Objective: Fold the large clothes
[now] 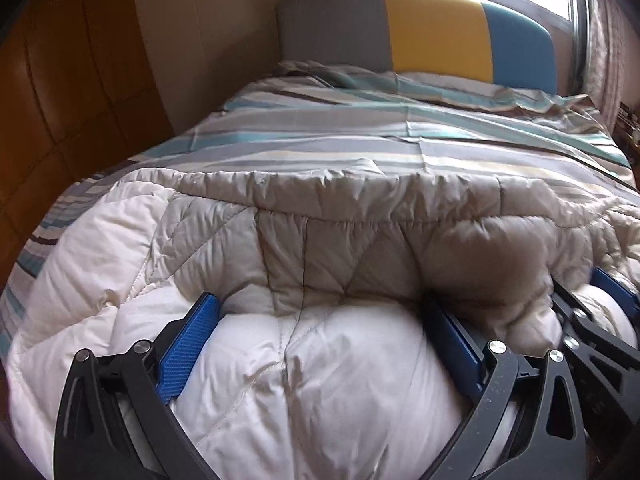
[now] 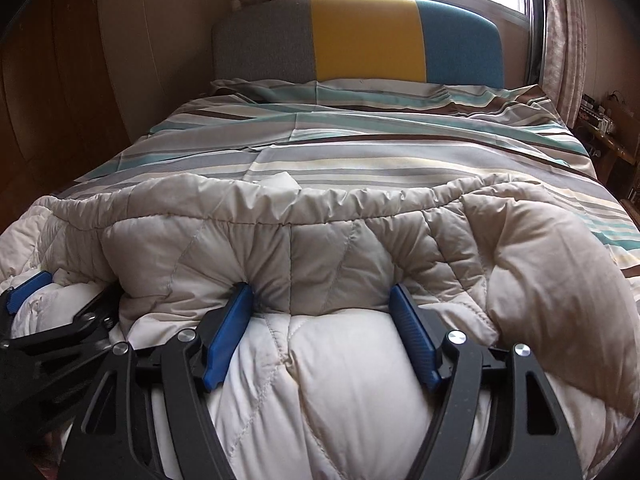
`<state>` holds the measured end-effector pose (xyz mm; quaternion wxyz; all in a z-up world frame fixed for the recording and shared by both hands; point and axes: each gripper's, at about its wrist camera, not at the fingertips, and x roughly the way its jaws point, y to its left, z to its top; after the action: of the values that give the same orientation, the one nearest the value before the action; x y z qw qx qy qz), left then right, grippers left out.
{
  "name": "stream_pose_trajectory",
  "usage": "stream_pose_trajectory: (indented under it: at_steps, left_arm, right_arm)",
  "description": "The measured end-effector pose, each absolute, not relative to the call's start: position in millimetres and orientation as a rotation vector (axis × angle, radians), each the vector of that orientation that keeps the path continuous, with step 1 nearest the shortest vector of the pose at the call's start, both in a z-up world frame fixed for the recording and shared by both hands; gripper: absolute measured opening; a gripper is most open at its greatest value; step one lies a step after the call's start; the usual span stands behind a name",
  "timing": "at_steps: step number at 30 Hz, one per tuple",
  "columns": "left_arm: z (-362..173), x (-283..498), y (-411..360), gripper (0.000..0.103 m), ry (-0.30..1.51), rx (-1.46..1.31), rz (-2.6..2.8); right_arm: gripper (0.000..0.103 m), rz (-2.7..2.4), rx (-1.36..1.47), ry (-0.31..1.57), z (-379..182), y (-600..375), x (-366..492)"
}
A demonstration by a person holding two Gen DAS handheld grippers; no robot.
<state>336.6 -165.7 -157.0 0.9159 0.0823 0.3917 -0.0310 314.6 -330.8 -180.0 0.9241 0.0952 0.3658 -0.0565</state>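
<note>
White quilt (image 1: 320,380) bulges between both wide-spread grippers, left (image 1: 320,320) and right (image 2: 324,304).

Bed (image 2: 600,184): covered by striped sheet (image 2: 360,152) in grey, teal, cream and brown, creased. Quilted cream comforter (image 2: 340,248) lies bunched across the near end, directly on the sheet (far edge gathered). Far end meets grey-yellow-blue headboard (image 2: 360,36).

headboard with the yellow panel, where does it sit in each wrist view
Left wrist view: the headboard sits at the top, right of centre, below the window.
Right wrist view: the headboard sits at the top, near the middle.
Shared landmark: the cream quilt bunched across the near end of the striped bed, in front of both grippers.
</note>
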Motion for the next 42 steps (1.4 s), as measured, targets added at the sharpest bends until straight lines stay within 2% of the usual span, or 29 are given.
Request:
stream_pose_trajectory:
  at_steps: [7,11,13,18,23,27,36,42]
  left_arm:
    - [-127,337,-123,0.1,0.761,0.178,0.049]
    - [-128,351,-95,0.1,0.816,0.122,0.109]
    - [-127,351,-91,0.1,0.817,0.112,0.106]
    - [-137,356,-98,0.1,0.833,0.161,0.109]
    - [-154,357,-111,0.1,0.806,0.235,0.093]
    - [-159,358,-103,0.1,0.801,0.183,0.064]
    - [-166,368,-101,0.1,0.842,0.154,0.034]
    - [-139,340,-82,0.1,0.884,0.067,-0.052]
  right_arm:
    - [0.071,-0.111,0.203,0.748,-179,-330,314]
    - [0.072,-0.078,0.237,0.764,-175,-339,312]
    - [0.072,-0.033,0.26,0.773,-163,-347,307]
    - [0.075,-0.131,0.235,0.656,-125,-385,278]
    - [0.075,-0.247,0.282,0.754,-156,-430,281]
    - [0.081,-0.251,0.318,0.778,-180,-438,286]
    - [0.083,-0.277,0.269,0.803,-191,-431,294]
    - [0.088,-0.26,0.271,0.827,-184,-428,298]
